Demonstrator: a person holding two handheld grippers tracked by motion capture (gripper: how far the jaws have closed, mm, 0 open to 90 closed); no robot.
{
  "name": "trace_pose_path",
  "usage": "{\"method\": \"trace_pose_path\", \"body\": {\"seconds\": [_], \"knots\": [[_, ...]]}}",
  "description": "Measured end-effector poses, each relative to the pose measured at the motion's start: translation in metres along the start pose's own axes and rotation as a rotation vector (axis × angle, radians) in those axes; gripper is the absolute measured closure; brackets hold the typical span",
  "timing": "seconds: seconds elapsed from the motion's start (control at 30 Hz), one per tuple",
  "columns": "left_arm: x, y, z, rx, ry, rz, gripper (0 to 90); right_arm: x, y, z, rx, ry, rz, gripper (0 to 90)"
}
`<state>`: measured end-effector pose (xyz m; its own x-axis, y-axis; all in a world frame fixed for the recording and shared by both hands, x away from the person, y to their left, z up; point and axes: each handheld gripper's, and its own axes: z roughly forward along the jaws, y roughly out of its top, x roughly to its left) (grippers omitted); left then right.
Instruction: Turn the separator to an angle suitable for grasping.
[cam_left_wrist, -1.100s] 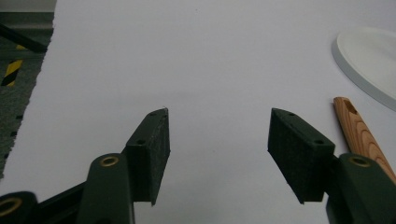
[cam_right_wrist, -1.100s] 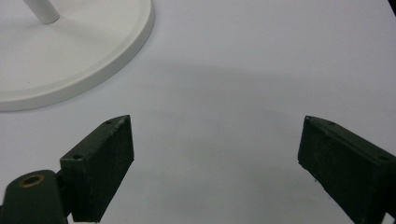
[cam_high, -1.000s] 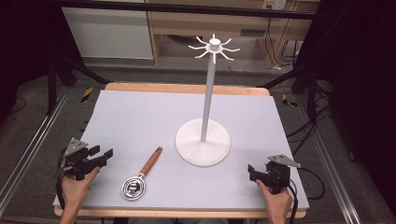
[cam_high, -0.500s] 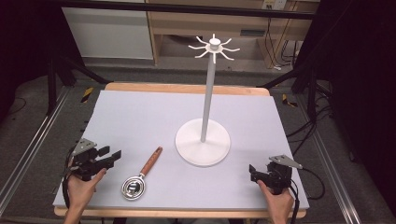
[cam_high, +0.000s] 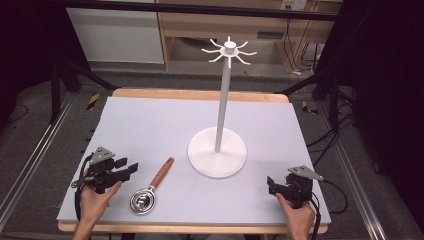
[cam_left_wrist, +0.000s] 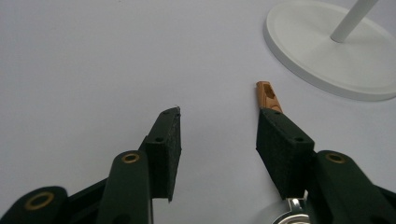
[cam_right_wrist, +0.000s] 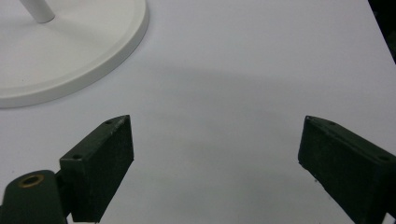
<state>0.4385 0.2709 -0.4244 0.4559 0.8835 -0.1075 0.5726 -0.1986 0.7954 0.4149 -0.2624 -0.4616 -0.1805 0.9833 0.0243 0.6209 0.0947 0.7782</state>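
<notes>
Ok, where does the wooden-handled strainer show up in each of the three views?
High view: strainer lies at lower left, just right of the left gripper, handle toward the stand.
Left gripper view: its handle tip pokes out above the right-hand jaw, and the metal rim sits at the bottom edge.
Right gripper view: not in it.
Shared landmark: the white stand base.

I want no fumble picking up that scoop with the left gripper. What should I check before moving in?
1. Left gripper open, nothing held: ok.
2. Scoop lying flat on the table, apart from the white stand: ok.
3. Wooden handle between the jaws: not ok; it lies behind the jaw at the right of the left gripper view.
4. Right gripper open, far from the scoop: ok.
5. Hook free on the stand: ok.
</notes>
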Motion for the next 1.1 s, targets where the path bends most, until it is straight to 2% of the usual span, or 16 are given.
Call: {"method": "trace_pose_path", "body": {"seconds": [0.17, 0.57, 0.83, 0.97, 1.1], "knots": [[-0.006, 0.002, 0.004, 0.012, -0.014, 0.008, 51.7, 0.0, -0.001, 0.002, 0.012, 0.006, -0.023, 11.8], [-0.022, 0.007, 0.013, 0.056, -0.055, 0.047, 53.8, 0.004, -0.002, 0.003, 0.024, 0.0, -0.036, 12.5], [-0.035, 0.013, 0.022, 0.115, -0.089, 0.107, 50.9, 0.008, -0.002, 0.002, 0.025, -0.011, -0.051, 12.8], [-0.04, 0.014, 0.028, 0.16, -0.086, 0.132, 49.6, 0.01, -0.002, 0.004, 0.032, -0.011, -0.062, 12.8], [-0.043, 0.013, 0.031, 0.177, -0.086, 0.138, 49.4, 0.01, -0.002, 0.003, 0.031, -0.008, -0.058, 12.8]]}}
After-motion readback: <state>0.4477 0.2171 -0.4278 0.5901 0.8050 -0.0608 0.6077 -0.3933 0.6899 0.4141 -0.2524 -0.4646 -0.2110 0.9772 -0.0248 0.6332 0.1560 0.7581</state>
